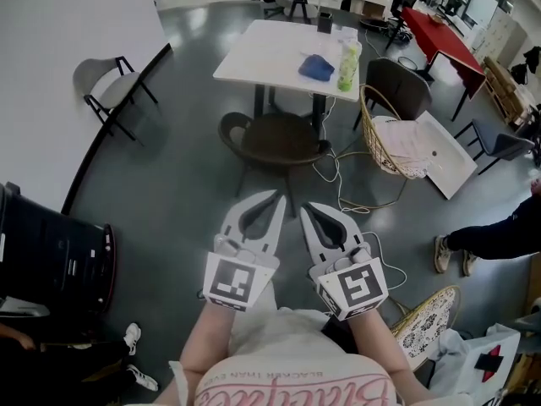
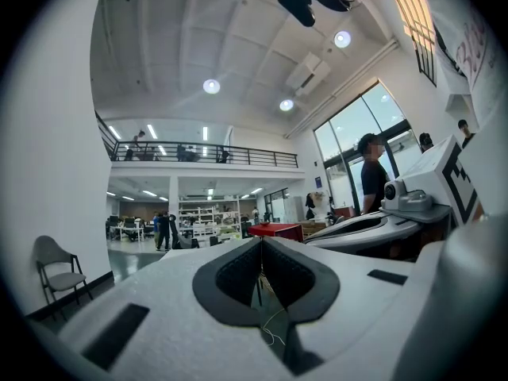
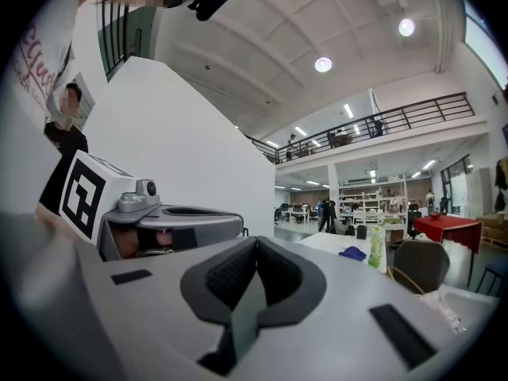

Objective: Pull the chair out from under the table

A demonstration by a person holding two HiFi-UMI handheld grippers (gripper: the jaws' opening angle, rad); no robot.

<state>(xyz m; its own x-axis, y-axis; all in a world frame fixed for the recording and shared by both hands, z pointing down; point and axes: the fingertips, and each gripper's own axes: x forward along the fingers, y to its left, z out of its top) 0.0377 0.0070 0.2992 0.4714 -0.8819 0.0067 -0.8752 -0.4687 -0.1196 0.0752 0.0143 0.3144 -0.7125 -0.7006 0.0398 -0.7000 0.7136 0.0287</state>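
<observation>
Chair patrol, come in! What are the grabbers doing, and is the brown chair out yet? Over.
Left gripper, right gripper: shut, empty, short of brown chair. Chair untouched at white table. White cable on floor beside it.

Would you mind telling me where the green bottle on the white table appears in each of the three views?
Head view: the green bottle stands upper centre, at the white table's right edge.
Left gripper view: not in it.
Right gripper view: right of centre, beside the blue cloth.
Shared landmark: the red table, visible in all three views.
</observation>
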